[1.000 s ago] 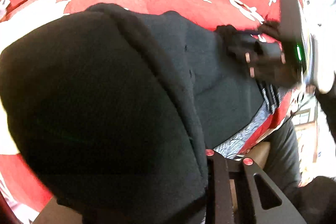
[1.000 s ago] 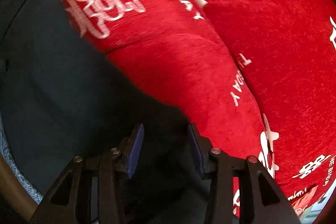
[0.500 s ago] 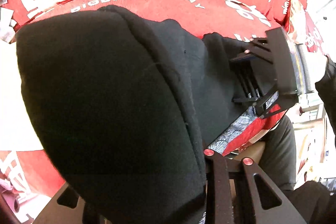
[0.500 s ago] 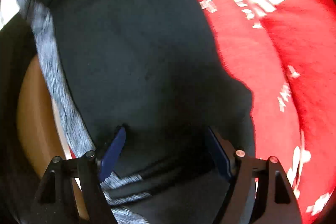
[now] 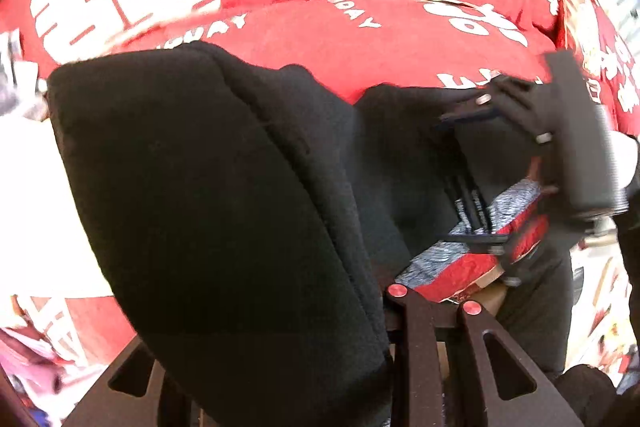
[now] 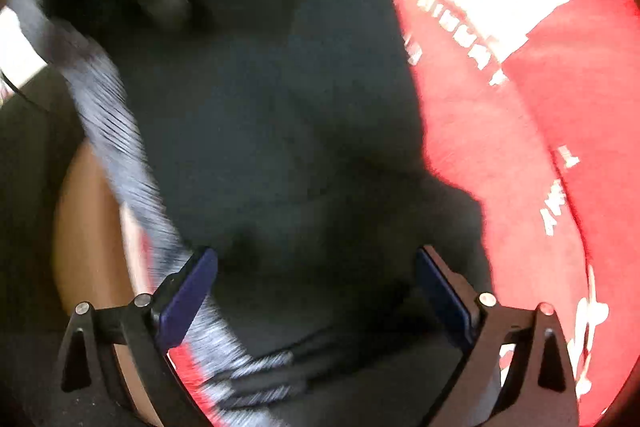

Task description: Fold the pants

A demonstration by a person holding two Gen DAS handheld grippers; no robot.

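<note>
Black pants [image 5: 224,195] drape my left claw [image 5: 384,311], hiding its grip; my right claw [image 6: 316,291] gapes over a red blanket [image 6: 540,147].

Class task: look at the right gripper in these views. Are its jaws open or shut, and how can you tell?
Open. The right gripper has its blue pads spread wide apart, the black pants lying between them unpinched. The left wrist view agrees.

Black pants [image 5: 224,211], thick fold raised, rest flat
</note>
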